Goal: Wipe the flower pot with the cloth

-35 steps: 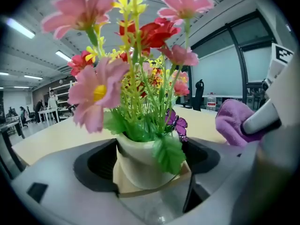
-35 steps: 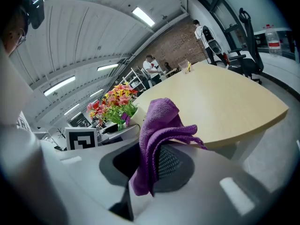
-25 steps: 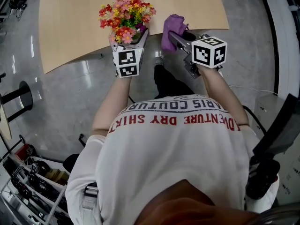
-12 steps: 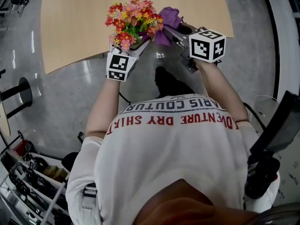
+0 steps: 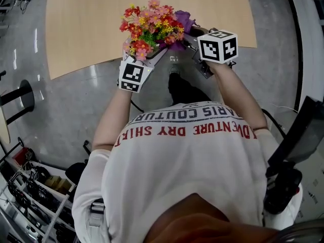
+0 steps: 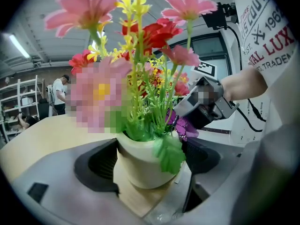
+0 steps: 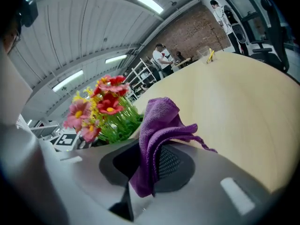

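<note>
Table: I see the pale wooden table [image 5: 86, 24] filling the head view from 10 to 1 o'clock. Its near edge runs just under both tools.

Left gripper: my left gripper [image 5: 143, 54] has its jaws standing wide and clamped on the flower pot. One dark pad lies against the pot's wall at 9 o'clock and the other at 3 o'clock.

Flower pot: the cream flower pot [image 6: 140, 165] sits squarely between those two pads and tilts a little. In the left gripper view, the table edge and the shiny floor show below it at 6 o'clock.

Flowers: the bunch of pink, red and yellow flowers [image 5: 152, 27] rises out of the pot and hides it from the head camera.

Cloth: the purple cloth [image 7: 159, 125] is pinched between the right jaws. A bunched fold stands up at 12 o'clock and a tail hangs down at 6. From the pot it lies at 2 o'clock, against the stems just above the rim. I cannot tell whether it touches the pot wall.

Right gripper: my right gripper [image 5: 188, 38] has its jaws drawn together on the cloth, at 3 o'clock of the flowers and just beside them.
</note>
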`<state>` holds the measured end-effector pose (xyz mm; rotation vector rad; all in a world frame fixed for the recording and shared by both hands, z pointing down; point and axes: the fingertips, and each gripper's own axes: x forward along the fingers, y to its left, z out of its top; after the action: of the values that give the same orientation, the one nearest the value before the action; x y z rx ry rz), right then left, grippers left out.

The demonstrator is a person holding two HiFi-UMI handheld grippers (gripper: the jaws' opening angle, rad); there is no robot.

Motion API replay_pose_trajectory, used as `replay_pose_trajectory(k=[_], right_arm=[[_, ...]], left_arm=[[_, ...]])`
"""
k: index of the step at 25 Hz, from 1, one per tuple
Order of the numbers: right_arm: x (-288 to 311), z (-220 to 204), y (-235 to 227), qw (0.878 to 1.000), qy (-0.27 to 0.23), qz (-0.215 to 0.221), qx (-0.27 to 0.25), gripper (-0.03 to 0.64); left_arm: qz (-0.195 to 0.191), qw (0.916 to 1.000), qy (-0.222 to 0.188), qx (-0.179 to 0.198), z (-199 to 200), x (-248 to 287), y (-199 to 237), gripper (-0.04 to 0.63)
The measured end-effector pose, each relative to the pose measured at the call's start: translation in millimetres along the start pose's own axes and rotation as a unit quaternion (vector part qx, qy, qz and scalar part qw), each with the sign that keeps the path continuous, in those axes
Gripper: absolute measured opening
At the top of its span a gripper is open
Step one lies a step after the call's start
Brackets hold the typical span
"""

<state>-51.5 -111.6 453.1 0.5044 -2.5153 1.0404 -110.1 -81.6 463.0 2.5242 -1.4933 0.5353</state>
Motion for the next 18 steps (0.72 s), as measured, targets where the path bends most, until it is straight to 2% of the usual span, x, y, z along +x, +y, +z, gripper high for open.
replay_pose_trajectory(k=[6, 11, 18], right_arm=[[11, -11, -16, 0.997, 0.052, -0.048, -0.028, 0.044], [17, -15, -19, 0.994, 0.077, -0.063, -0.046, 0.044], [5, -13, -24, 0.996, 0.043, -0.067, -0.033, 0.044]], left_arm=[[-0.006, 1.0000, 0.000, 0.005, 3, -1, 0, 0.443], [-0.008, 0.9999, 0.008, 0.006, 1, -2, 2, 0.443], [0.002, 0.9996, 0.019, 0.020, -6, 2, 0, 0.443]])
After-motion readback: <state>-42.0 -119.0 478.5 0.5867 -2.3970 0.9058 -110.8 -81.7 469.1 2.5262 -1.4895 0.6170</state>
